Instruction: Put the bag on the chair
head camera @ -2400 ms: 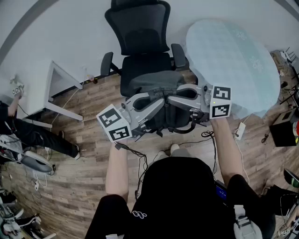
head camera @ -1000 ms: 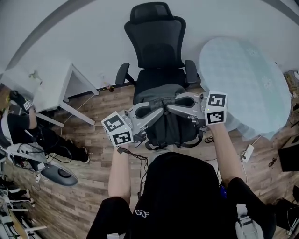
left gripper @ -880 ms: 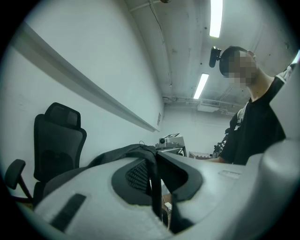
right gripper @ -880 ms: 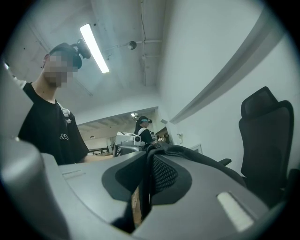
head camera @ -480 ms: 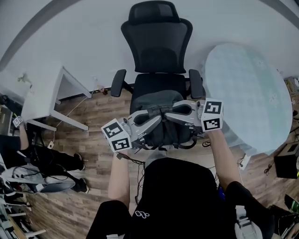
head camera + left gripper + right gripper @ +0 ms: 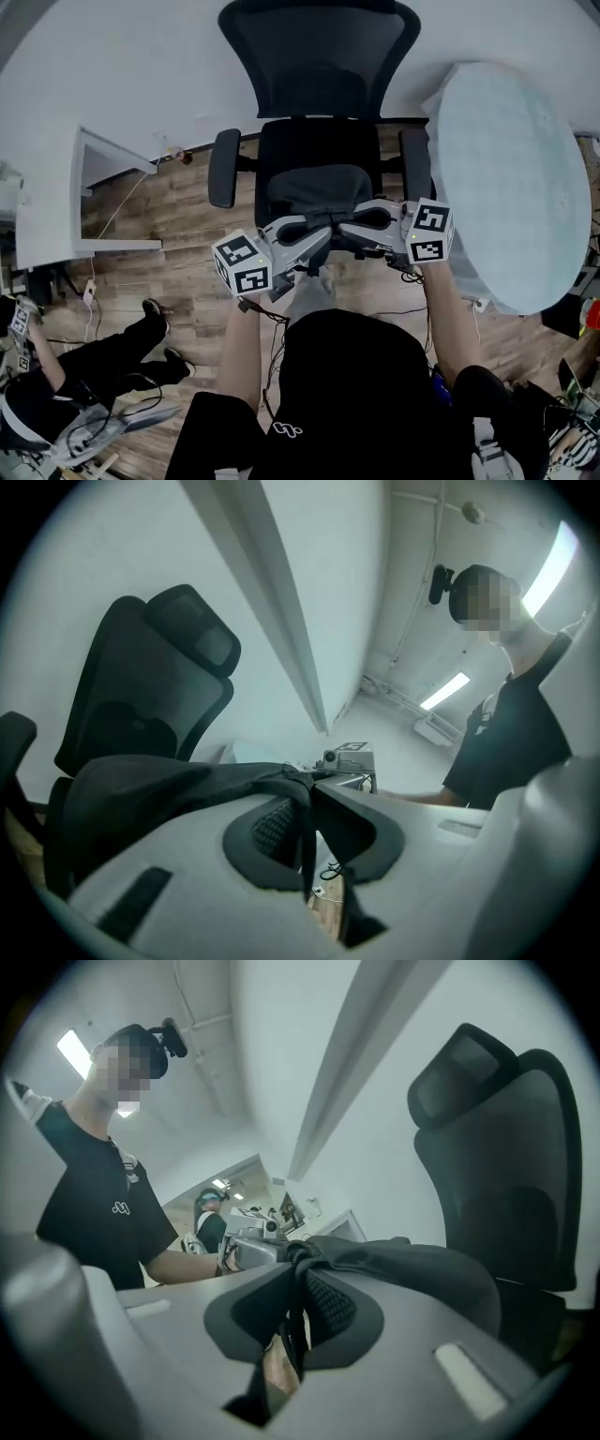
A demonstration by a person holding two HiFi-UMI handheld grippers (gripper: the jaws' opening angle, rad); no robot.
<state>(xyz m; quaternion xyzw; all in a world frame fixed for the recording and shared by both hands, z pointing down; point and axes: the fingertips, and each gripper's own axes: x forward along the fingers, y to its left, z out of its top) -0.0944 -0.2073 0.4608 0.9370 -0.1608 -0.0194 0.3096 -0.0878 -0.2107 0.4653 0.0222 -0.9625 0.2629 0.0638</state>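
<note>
A dark grey bag hangs over the front of the seat of a black office chair. Both grippers meet at the bag's top. In the head view my left gripper and right gripper are each shut on its black strap. In the left gripper view, the jaws pinch the strap, with the bag draped to the left before the chair. Seen from the right gripper view, the jaws clamp the strap, and the bag spreads right toward the chair. The bag's underside is hidden.
A round glass table stands close to the chair's right armrest. A white desk is at the left. Another person sits low on the wooden floor at the lower left. Cables trail under the grippers.
Both grippers have carried the bag forward, from in front of the chair to over its seat. The chair now looms closer, and both grips have held.
</note>
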